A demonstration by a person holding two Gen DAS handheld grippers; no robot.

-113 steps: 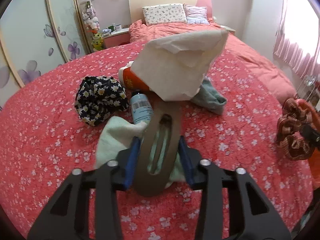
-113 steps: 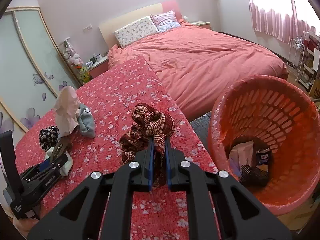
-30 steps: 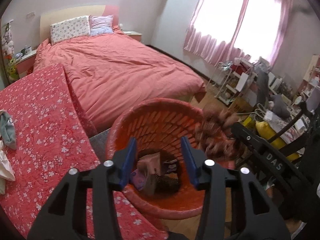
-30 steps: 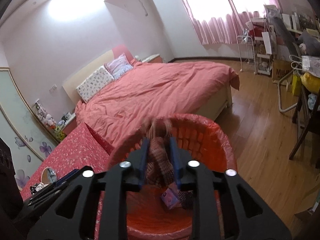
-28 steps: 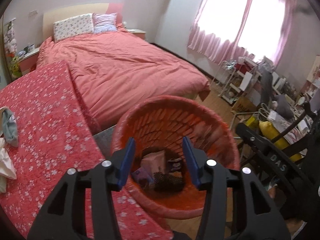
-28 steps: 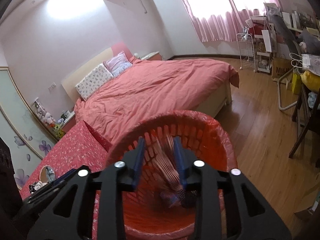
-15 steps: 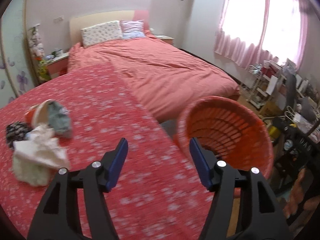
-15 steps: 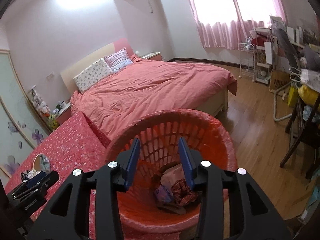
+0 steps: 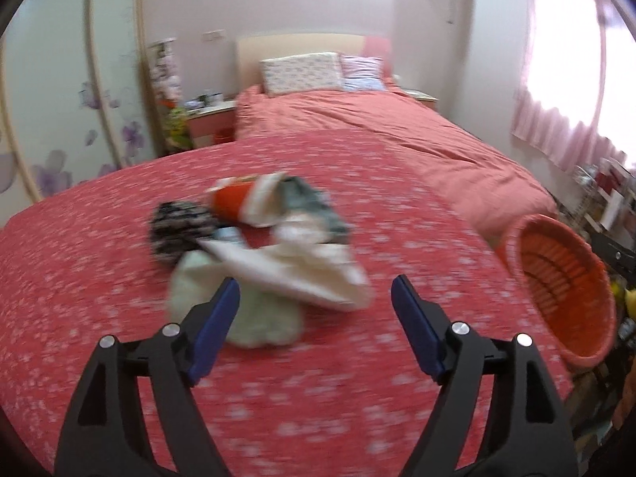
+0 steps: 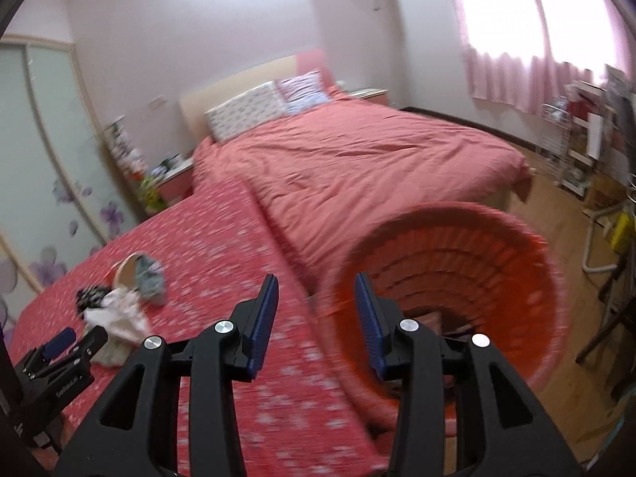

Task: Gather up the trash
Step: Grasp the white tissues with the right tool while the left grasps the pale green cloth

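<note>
Left gripper (image 9: 316,302) wide open, jaws just been opening, nothing between them; pointed at the trash pile (image 9: 254,238) on the red floral cover (image 9: 79,298). Pile, blurred: one black-white floral cloth (image 9: 179,226), one orange tube (image 9: 234,200), one teal cloth (image 9: 314,202), white crumpled paper (image 9: 302,266), one pale green cloth (image 9: 238,314). One orange basket (image 9: 564,282) off the cover's right edge. Right gripper (image 10: 316,318) partly open, empty, above the basket rim (image 10: 457,214); contents mostly hidden. One bed (image 10: 357,159), two pillows (image 10: 246,115). Nothing blocks the pile.
</note>
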